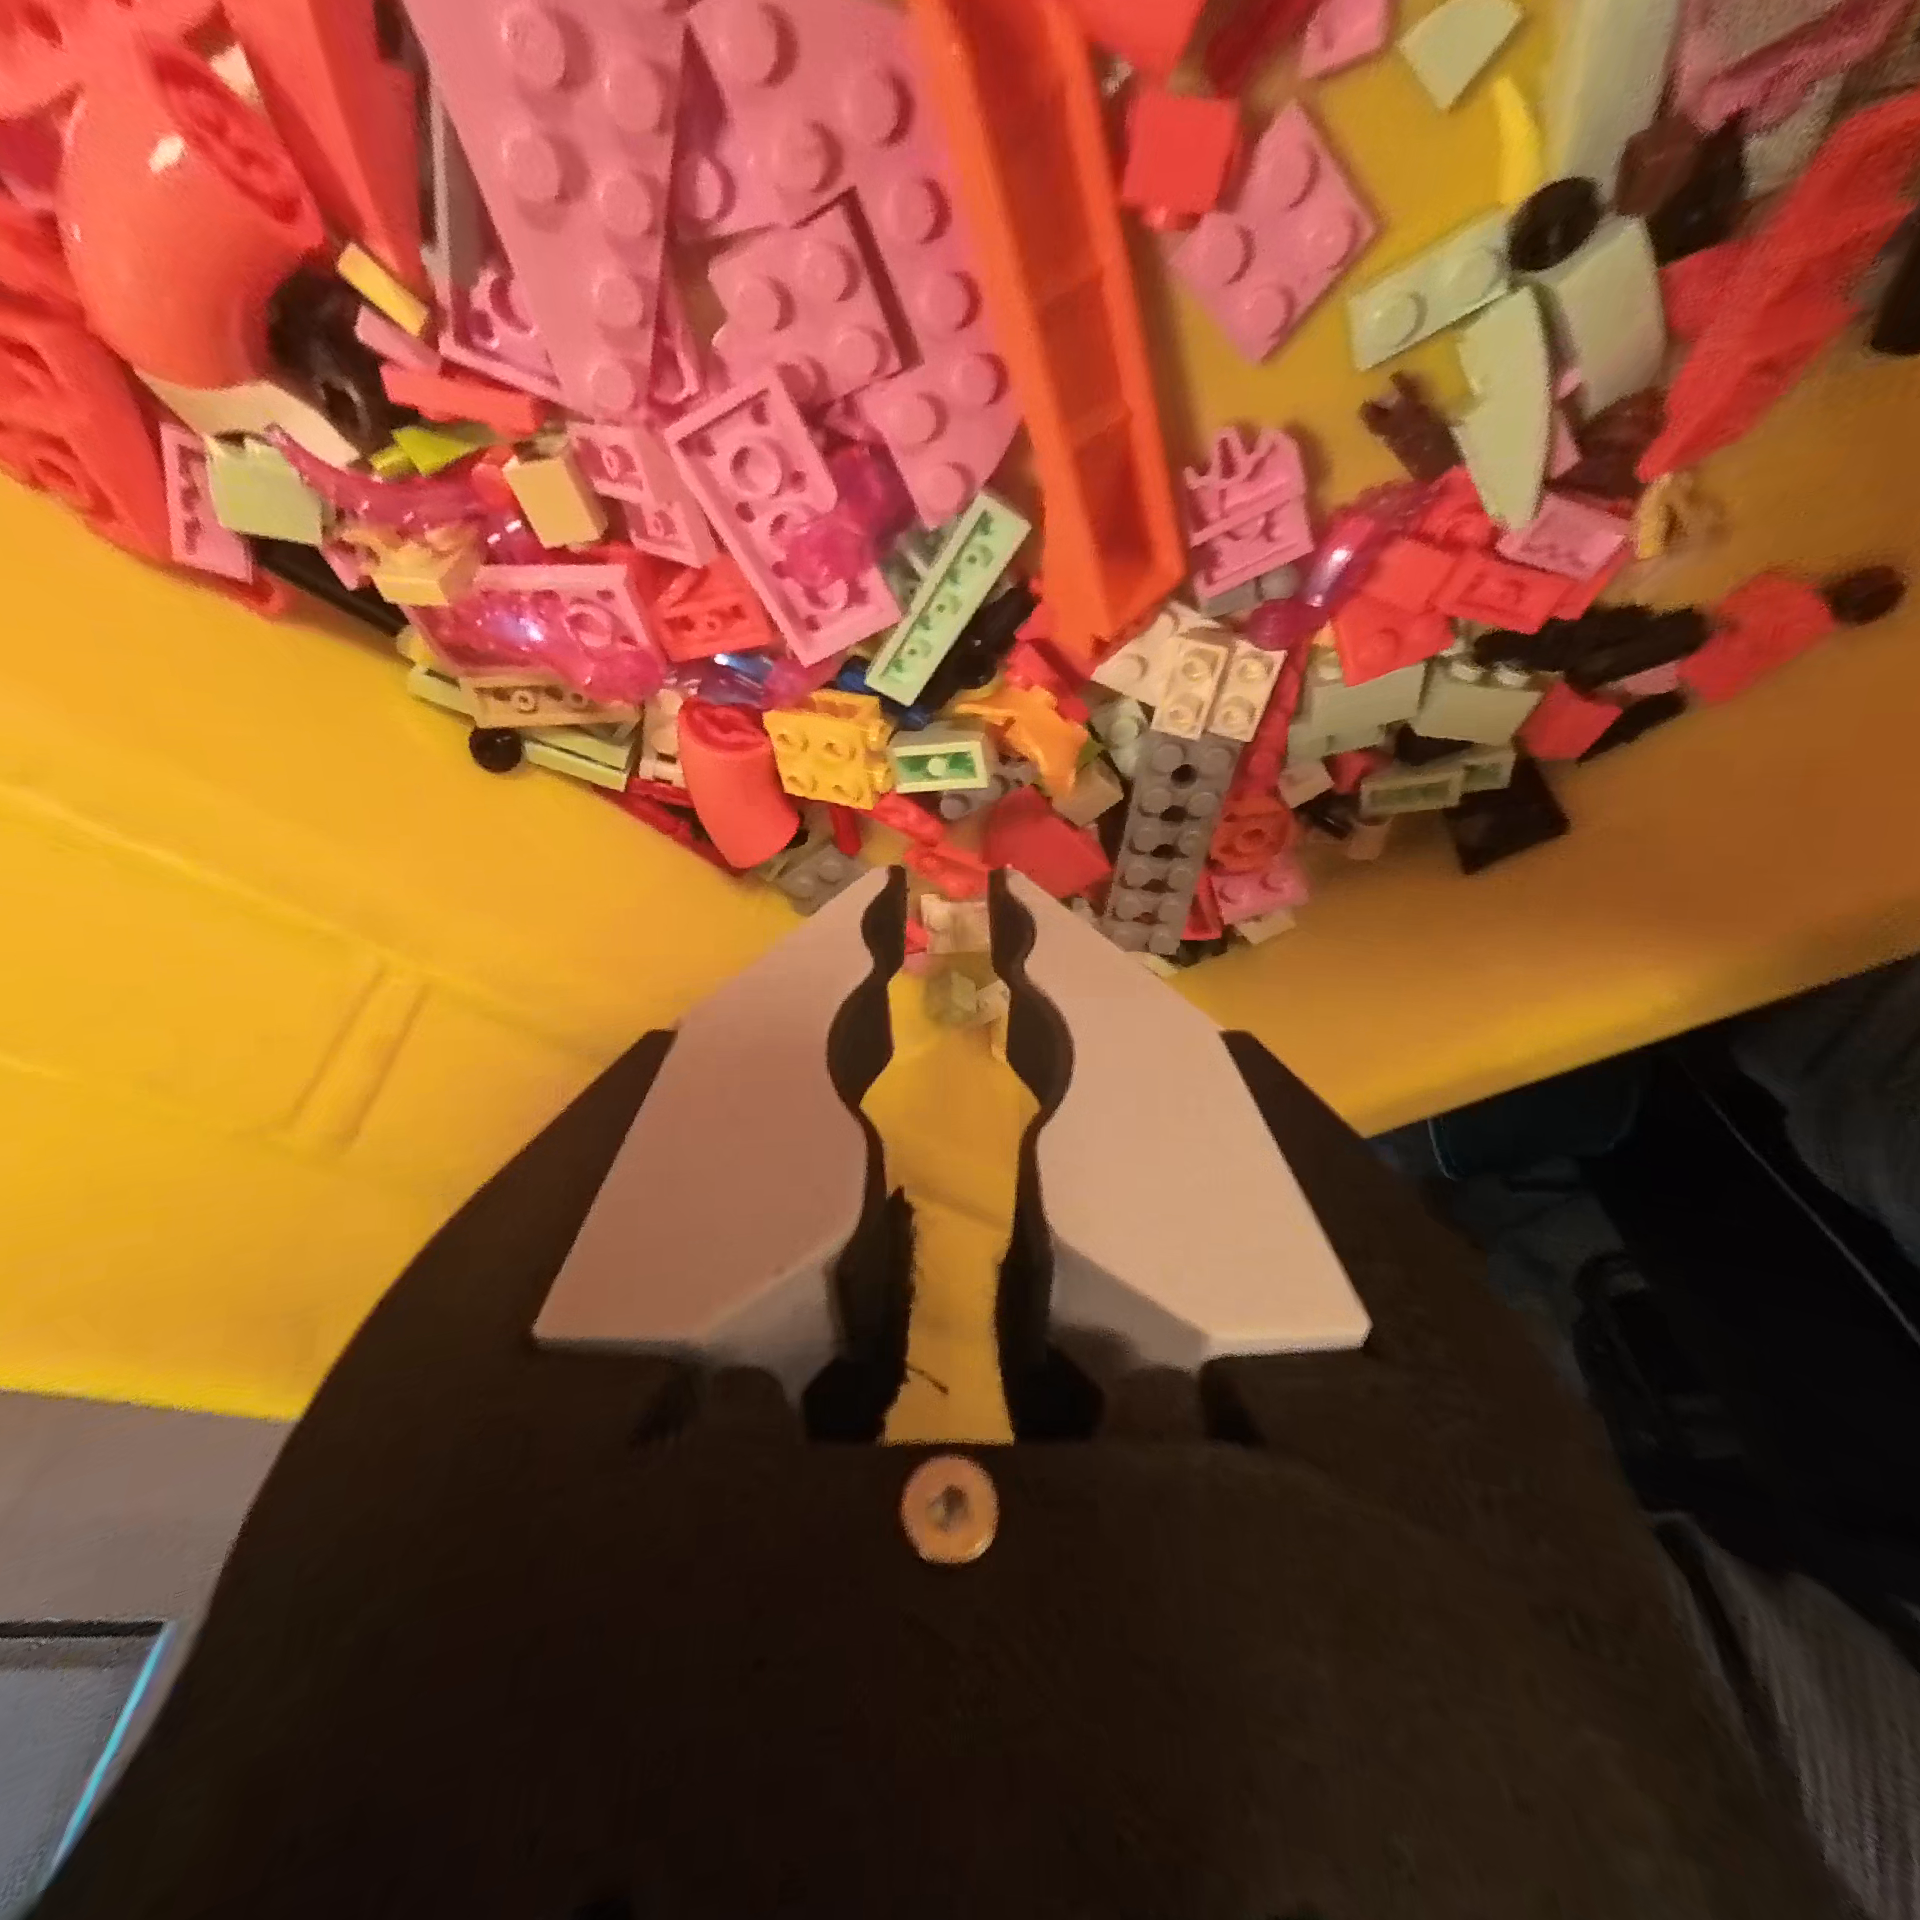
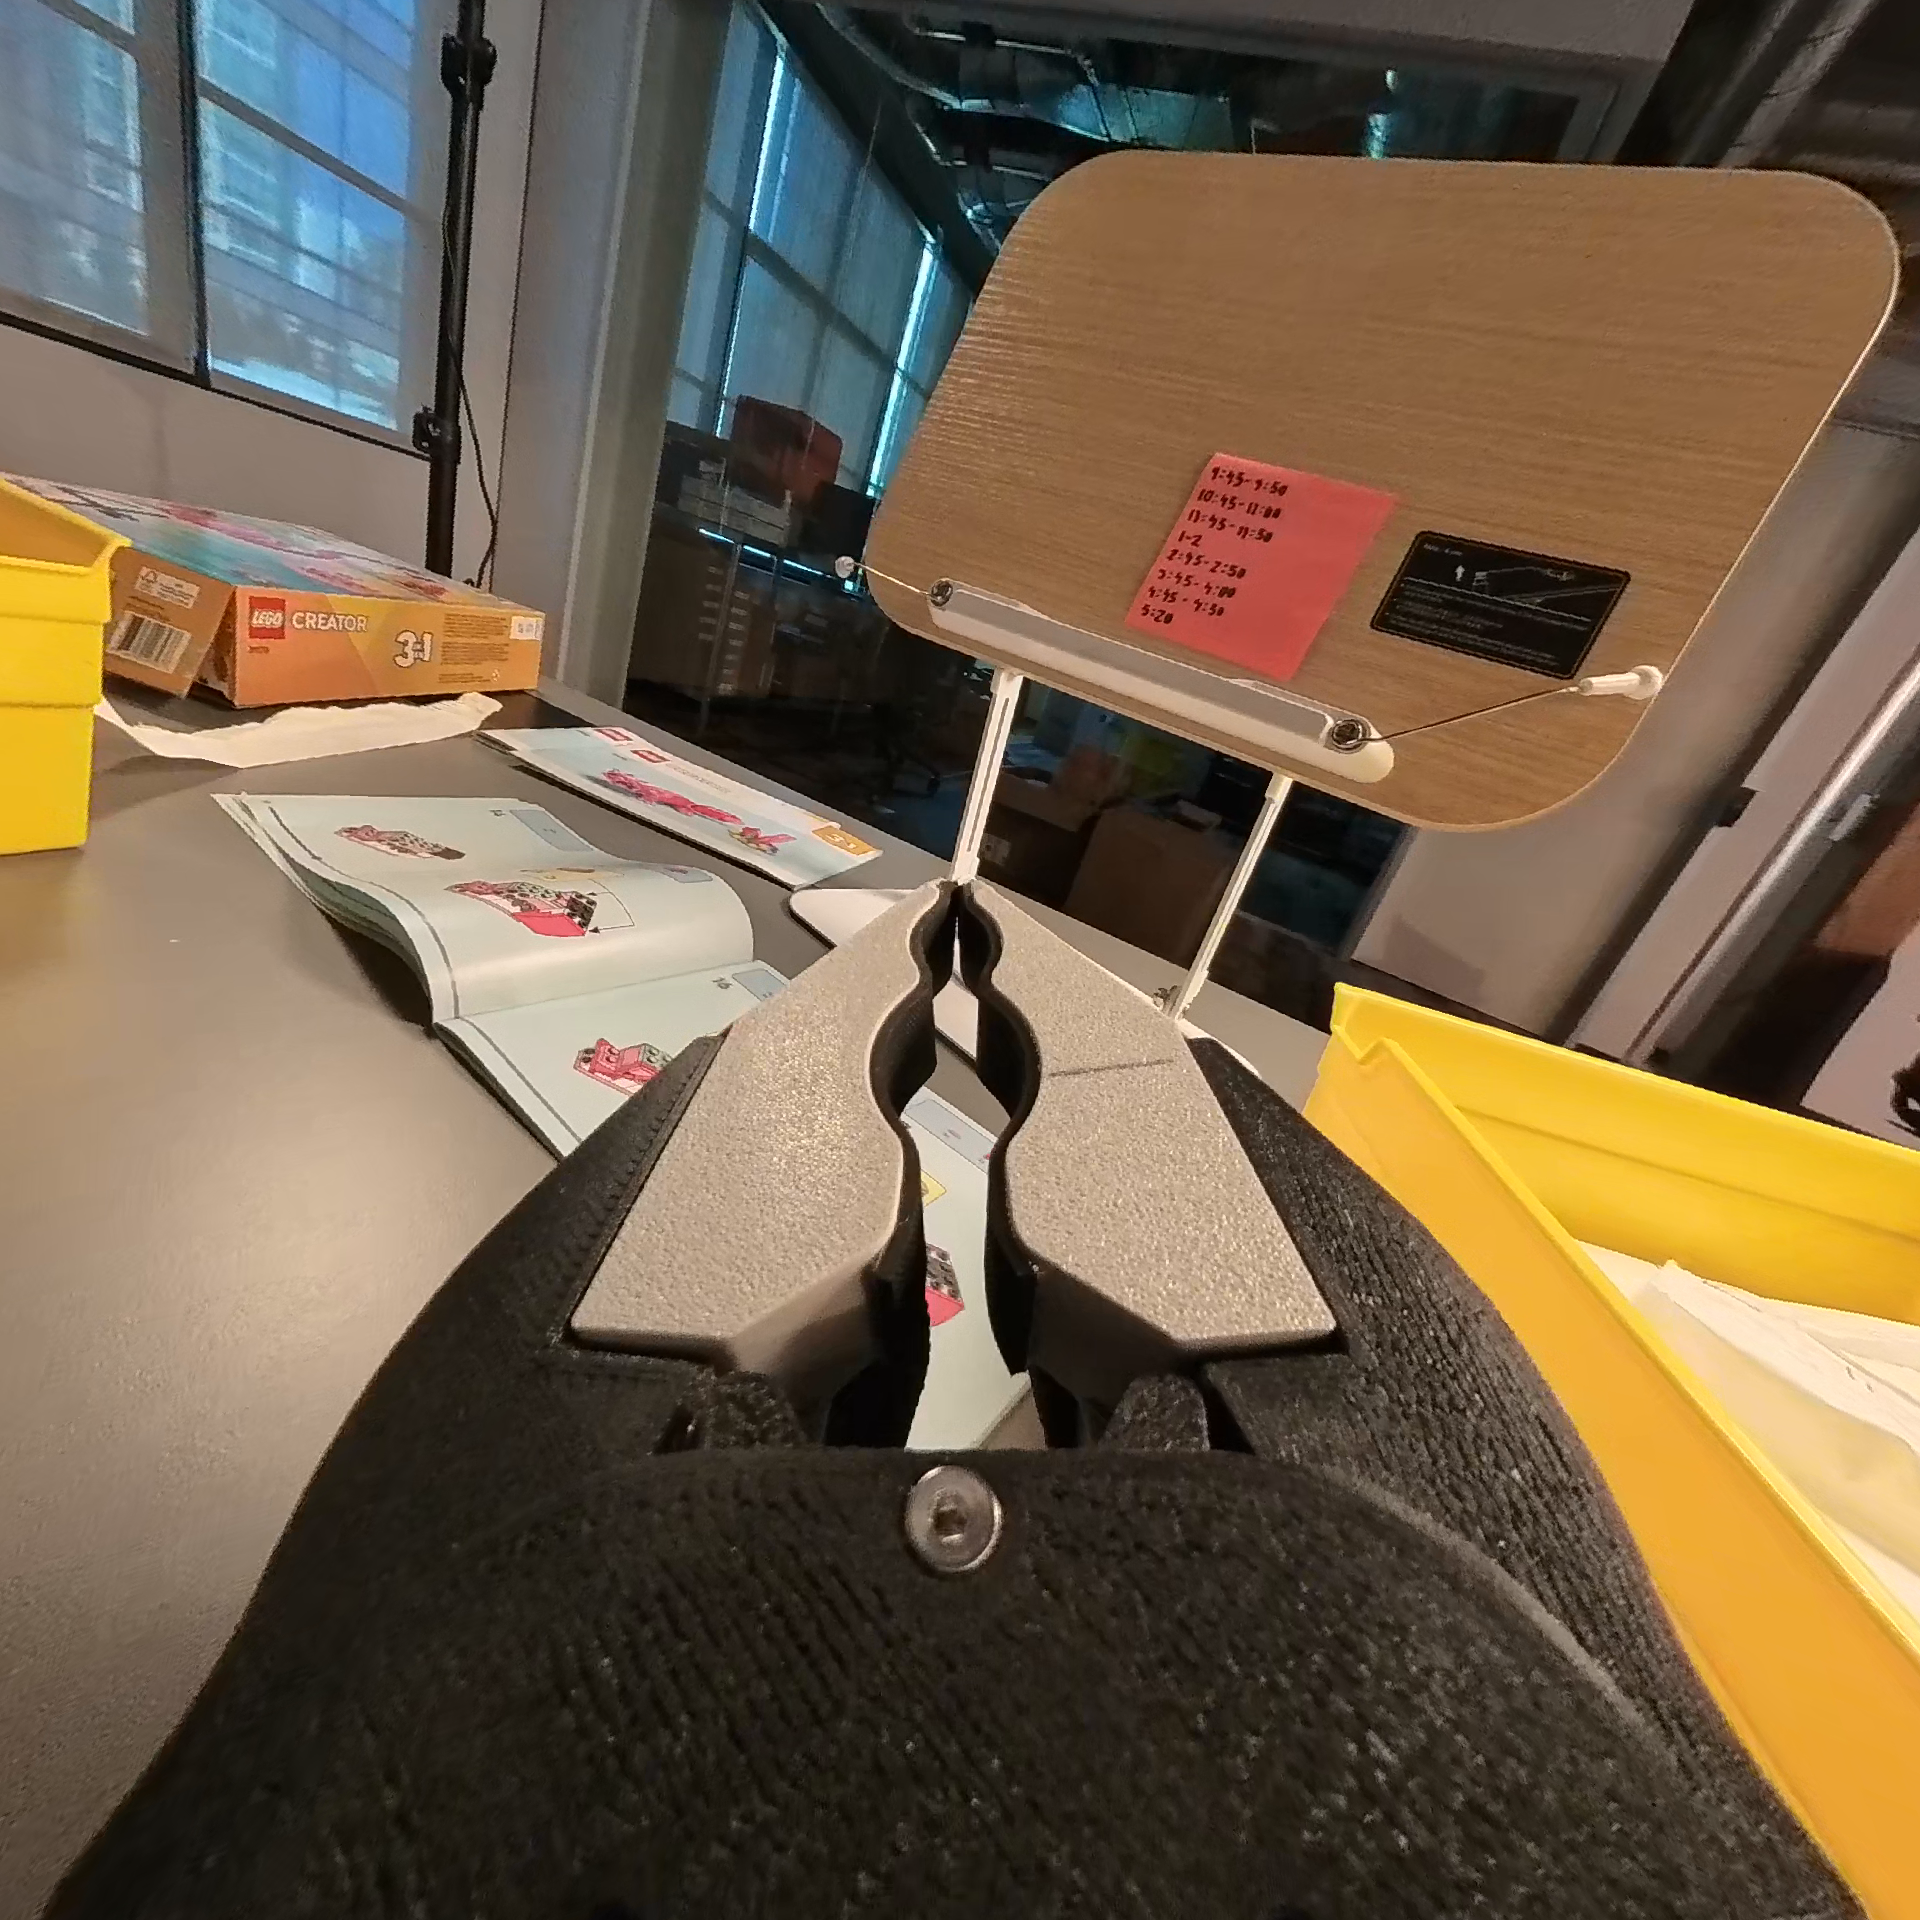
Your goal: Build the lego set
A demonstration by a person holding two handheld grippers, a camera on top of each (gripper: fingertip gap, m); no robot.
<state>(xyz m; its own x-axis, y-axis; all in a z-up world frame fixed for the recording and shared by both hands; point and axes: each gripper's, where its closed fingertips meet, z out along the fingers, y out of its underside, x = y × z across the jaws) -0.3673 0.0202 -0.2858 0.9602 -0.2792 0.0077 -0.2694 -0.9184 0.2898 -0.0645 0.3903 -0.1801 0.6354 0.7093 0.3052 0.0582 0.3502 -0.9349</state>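
Left tool (image 1: pixel 943 914): points down into a yellow bin (image 1: pixel 260 935); its two fingertips stand a little apart at the near edge of a heap of toy bricks (image 1: pixel 831 520).
Left tool grasp: a small pale cream brick (image 1: pixel 956 925) sits between the tips; the view is blurred, so I cannot tell whether the pads press on it. A pale green piece (image 1: pixel 961 1000) lies just behind it, between the fingers.
Bricks nearest the left tool: a grey studded plate with holes (image 1: pixel 1174 831) just right of the tips, a red sloped brick (image 1: pixel 1039 847) just beyond them, a red curved piece (image 1: pixel 732 795) to the left, an orange-yellow brick (image 1: pixel 826 753) farther in.
Farther in the heap: large pink plates (image 1: pixel 665 187) and a long orange piece (image 1: pixel 1060 312).
Right tool (image 2: pixel 954 891): clenched, its tips meeting with nothing between them, held above the grey table (image 2: pixel 208 1195).
Below and left of the right tool: an open instruction booklet (image 2: pixel 499 925), a second closed booklet (image 2: pixel 686 795) beyond it, and a cardboard toy box (image 2: pixel 312 634) at the far left.
Ahead of the right tool: a wooden-backed book stand (image 2: pixel 1403 416) on white legs, bearing a pink note (image 2: pixel 1257 566) and a black label (image 2: pixel 1496 613).
Right of the right tool: a yellow bin with papers (image 2: pixel 1507 1143).
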